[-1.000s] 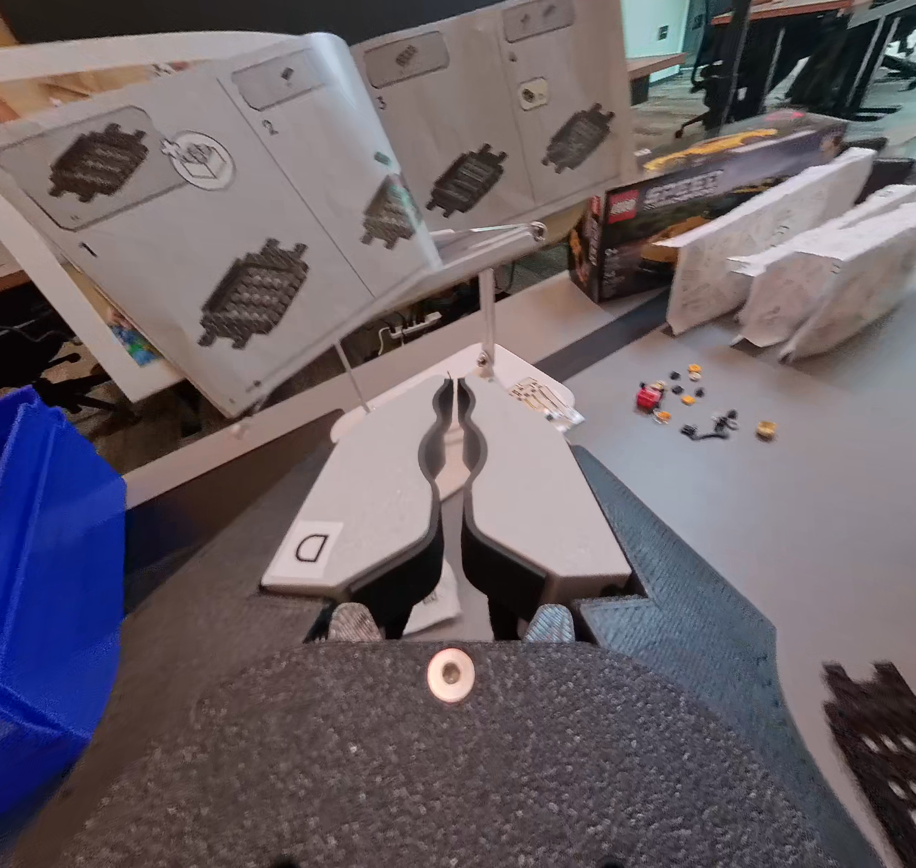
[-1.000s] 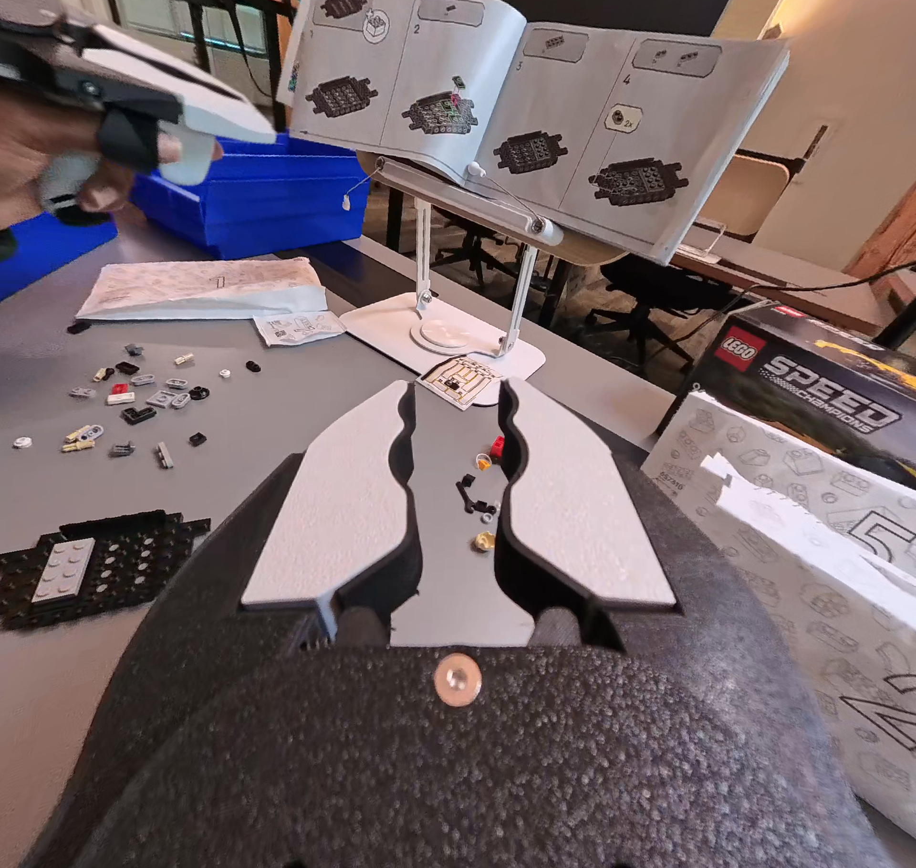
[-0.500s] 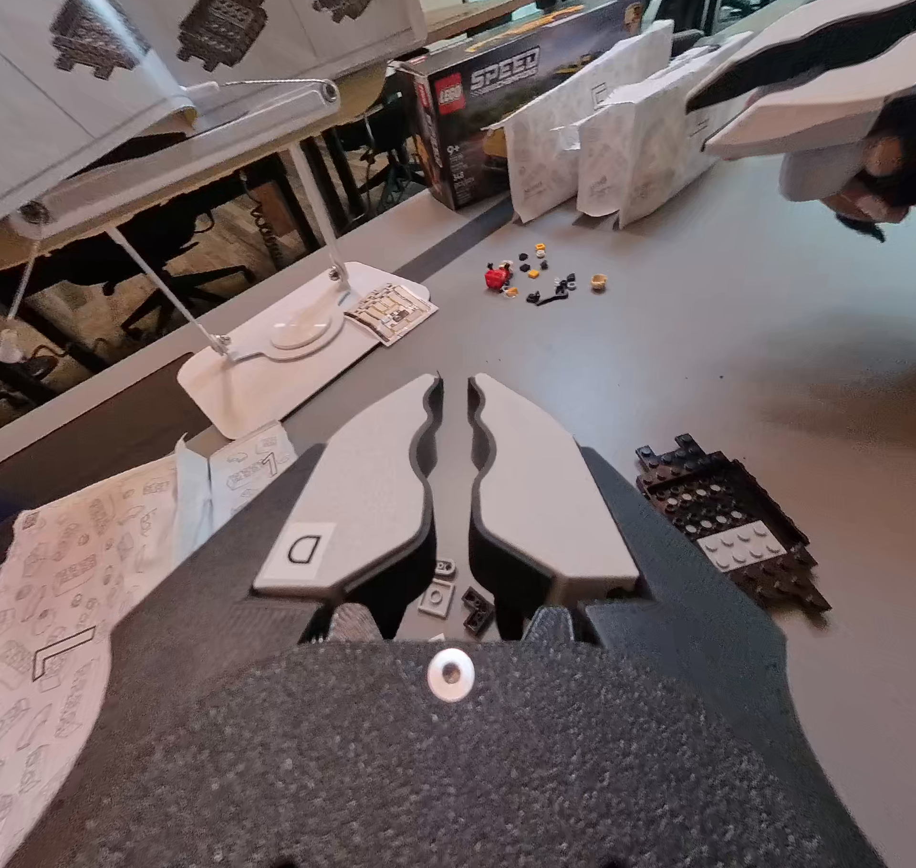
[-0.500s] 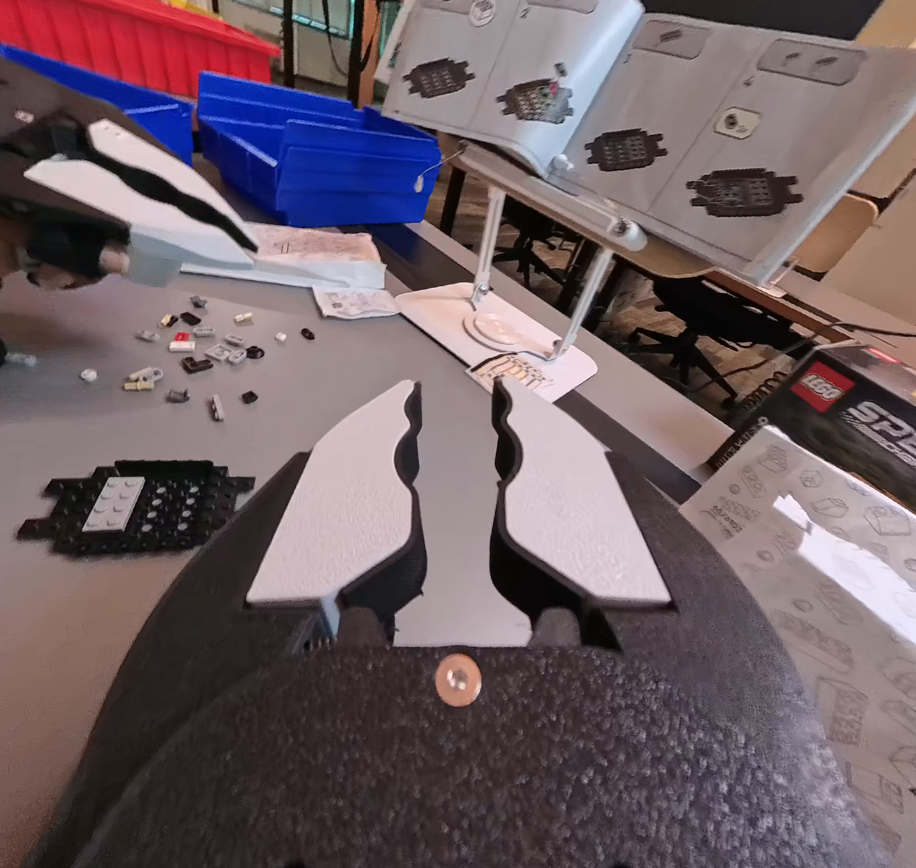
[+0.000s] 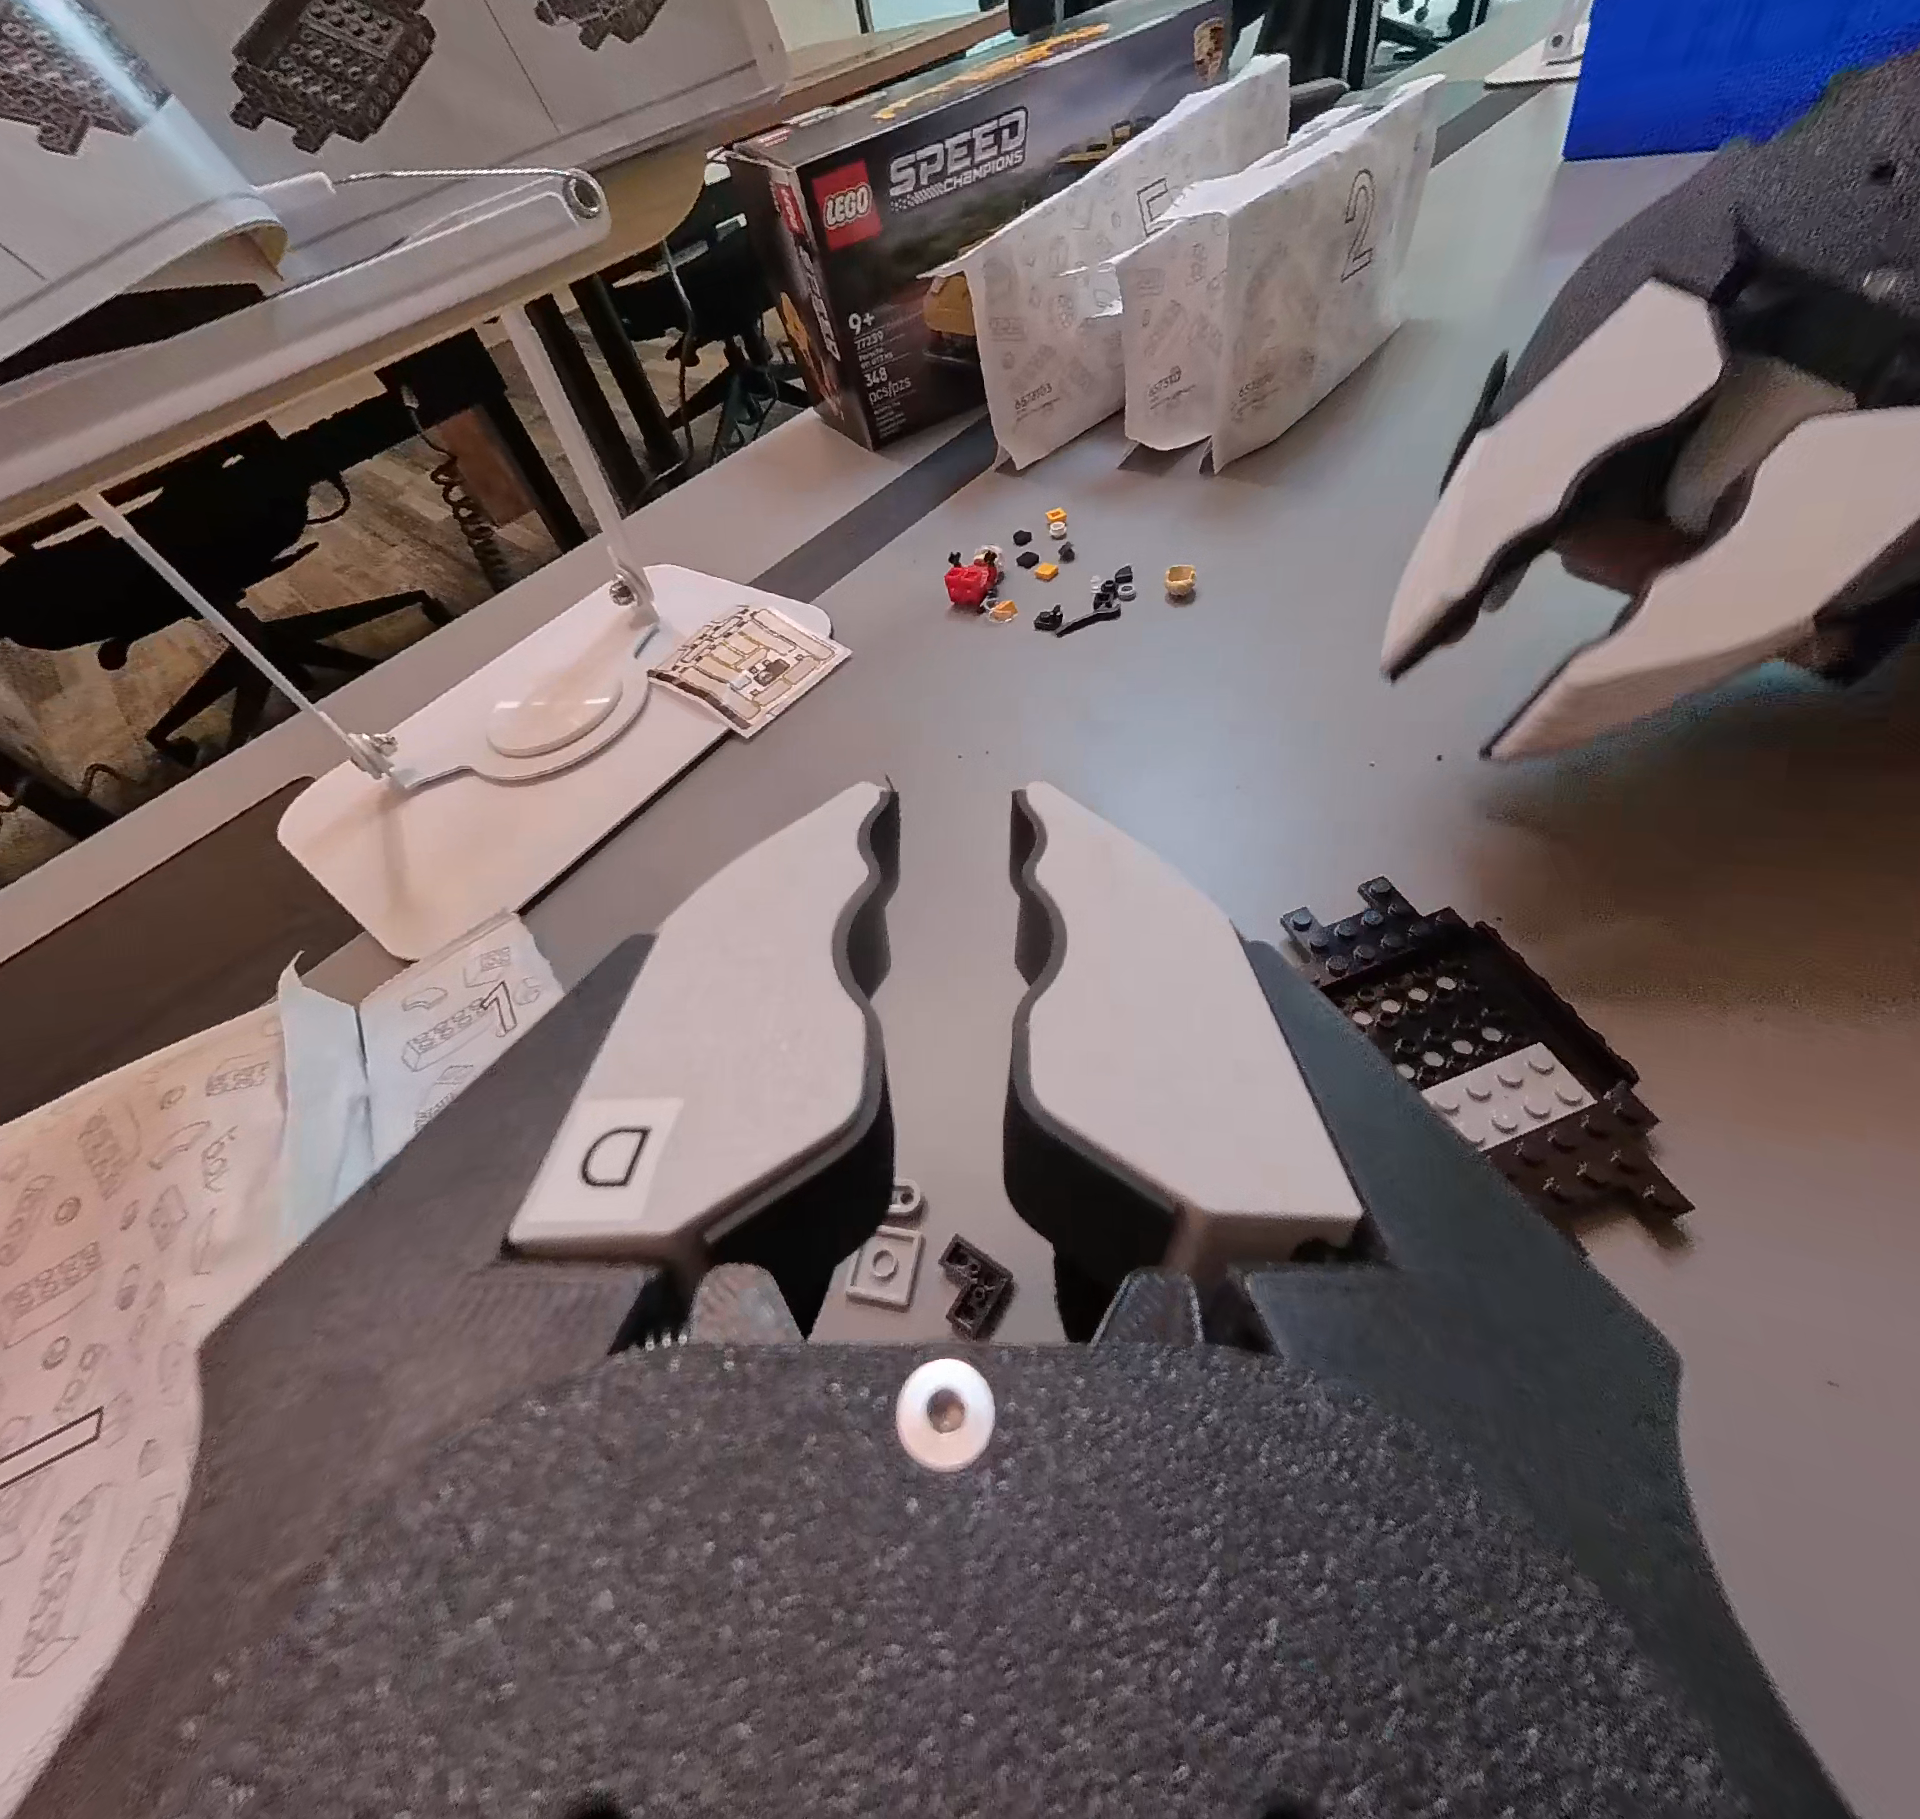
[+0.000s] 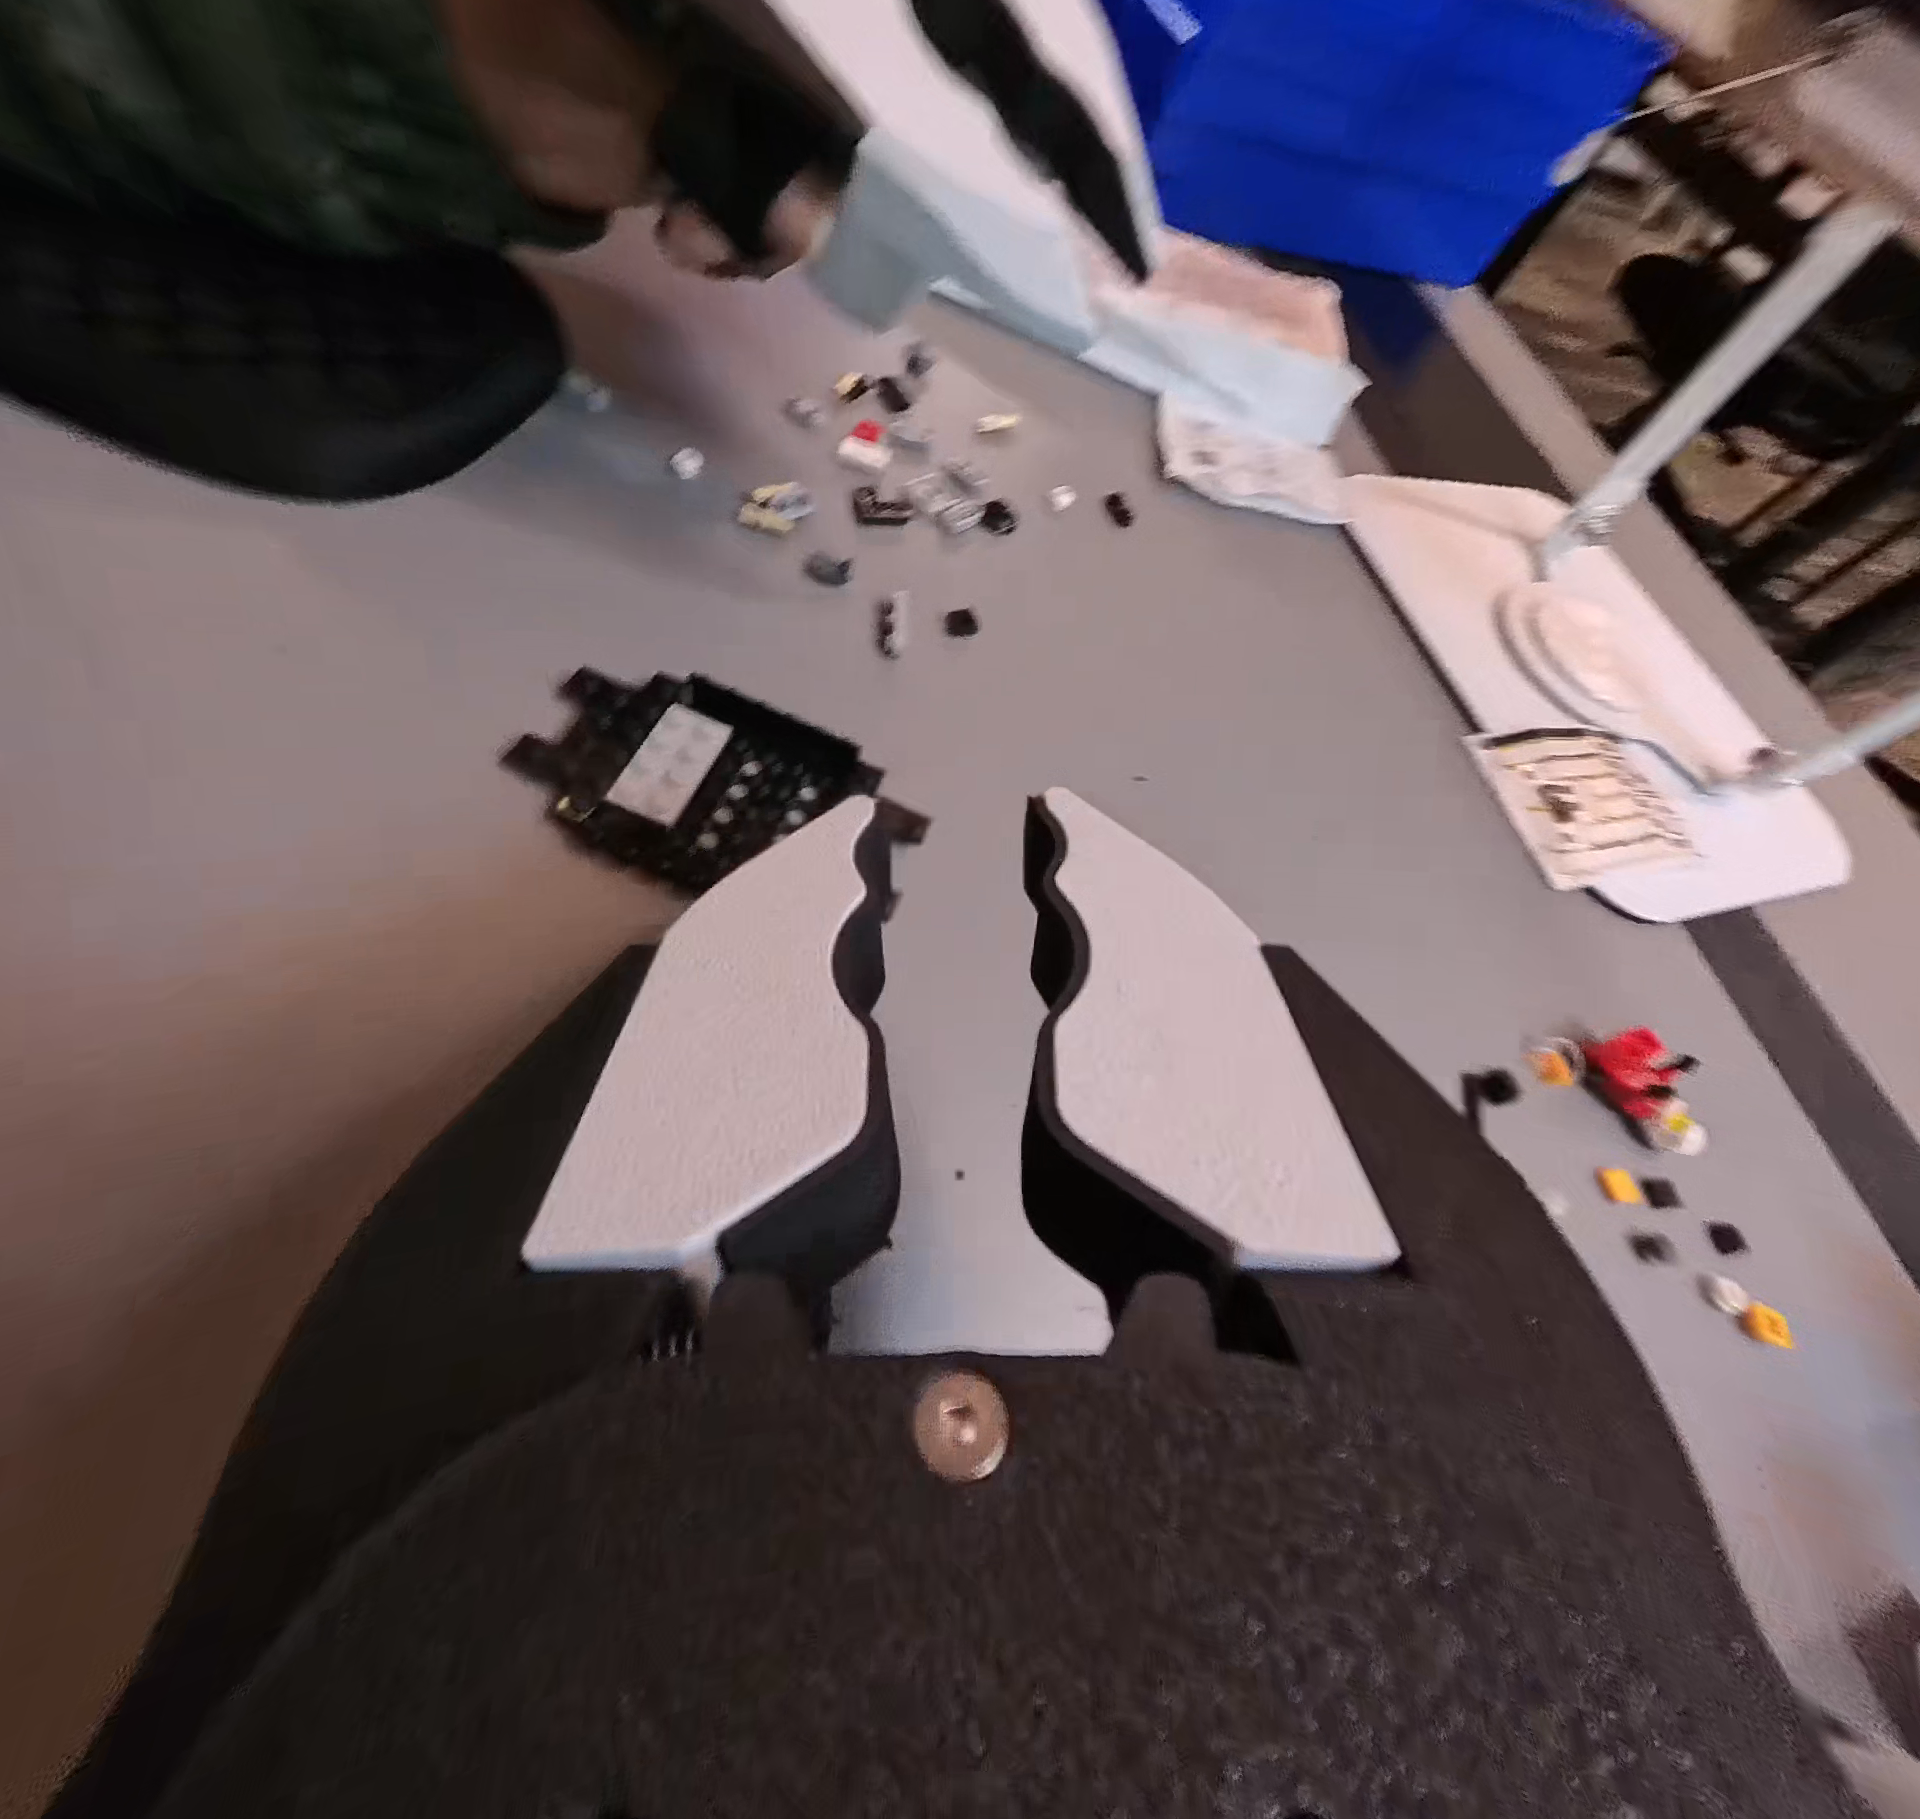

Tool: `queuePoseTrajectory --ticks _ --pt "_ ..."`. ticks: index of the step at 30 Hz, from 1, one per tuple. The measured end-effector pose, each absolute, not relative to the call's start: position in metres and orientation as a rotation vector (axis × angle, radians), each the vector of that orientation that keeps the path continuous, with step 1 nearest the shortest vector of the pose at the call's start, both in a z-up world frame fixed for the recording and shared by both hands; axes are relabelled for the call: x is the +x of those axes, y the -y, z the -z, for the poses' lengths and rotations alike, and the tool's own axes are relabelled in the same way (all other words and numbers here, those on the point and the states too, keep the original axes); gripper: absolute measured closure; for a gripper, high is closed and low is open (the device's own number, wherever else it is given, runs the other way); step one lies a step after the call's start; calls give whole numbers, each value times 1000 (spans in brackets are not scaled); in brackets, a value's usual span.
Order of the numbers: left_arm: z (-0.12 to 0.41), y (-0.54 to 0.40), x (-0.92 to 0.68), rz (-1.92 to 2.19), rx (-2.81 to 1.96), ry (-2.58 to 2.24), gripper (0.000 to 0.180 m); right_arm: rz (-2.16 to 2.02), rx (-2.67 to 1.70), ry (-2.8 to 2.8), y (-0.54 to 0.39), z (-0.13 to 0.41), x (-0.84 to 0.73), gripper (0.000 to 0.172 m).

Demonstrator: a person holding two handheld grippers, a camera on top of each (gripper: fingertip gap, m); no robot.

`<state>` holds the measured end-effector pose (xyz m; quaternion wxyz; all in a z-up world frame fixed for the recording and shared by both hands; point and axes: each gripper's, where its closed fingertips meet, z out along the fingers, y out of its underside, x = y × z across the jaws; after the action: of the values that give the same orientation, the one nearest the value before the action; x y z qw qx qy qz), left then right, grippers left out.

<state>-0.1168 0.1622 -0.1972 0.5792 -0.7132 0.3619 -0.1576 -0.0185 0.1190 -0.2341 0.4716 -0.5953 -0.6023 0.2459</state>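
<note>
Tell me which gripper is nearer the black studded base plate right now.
Right. The right gripper hangs open with its left fingertip overlapping a corner of the black base plate. The left gripper, also open and empty, has the plate off to its right, beside its body.

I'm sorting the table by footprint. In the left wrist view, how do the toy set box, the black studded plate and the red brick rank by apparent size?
Largest to smallest:
1. toy set box, though it stands farthest off
2. black studded plate, nearer the camera, so only its look is compared
3. red brick, clearly smallest

Bright daylight, motion-blurred right view
</note>
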Motion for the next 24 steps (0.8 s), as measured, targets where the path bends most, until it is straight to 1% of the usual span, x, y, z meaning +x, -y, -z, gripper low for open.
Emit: queuePoseTrajectory --ticks 4,9,12,16,19,24 --pt "201 -161 -114 385 -1675 -857 160 -602 -1462 1609 -105 255 -24 144" --pt "201 -160 -113 400 -1678 -857 159 -597 -1494 1715 -90 267 -31 138" --pt "203 -160 -113 398 -1684 -861 159 -536 -1608 1777 -79 277 -37 134" --pt "204 -160 -112 404 -1688 -862 160 -650 -1765 1770 -55 279 -56 125" --pt "203 -159 -111 407 -1686 -864 160 -598 -1838 1754 -58 290 -63 118" --pt "205 -158 -109 398 -1687 -881 161 -582 -1885 1779 -54 299 -67 124"
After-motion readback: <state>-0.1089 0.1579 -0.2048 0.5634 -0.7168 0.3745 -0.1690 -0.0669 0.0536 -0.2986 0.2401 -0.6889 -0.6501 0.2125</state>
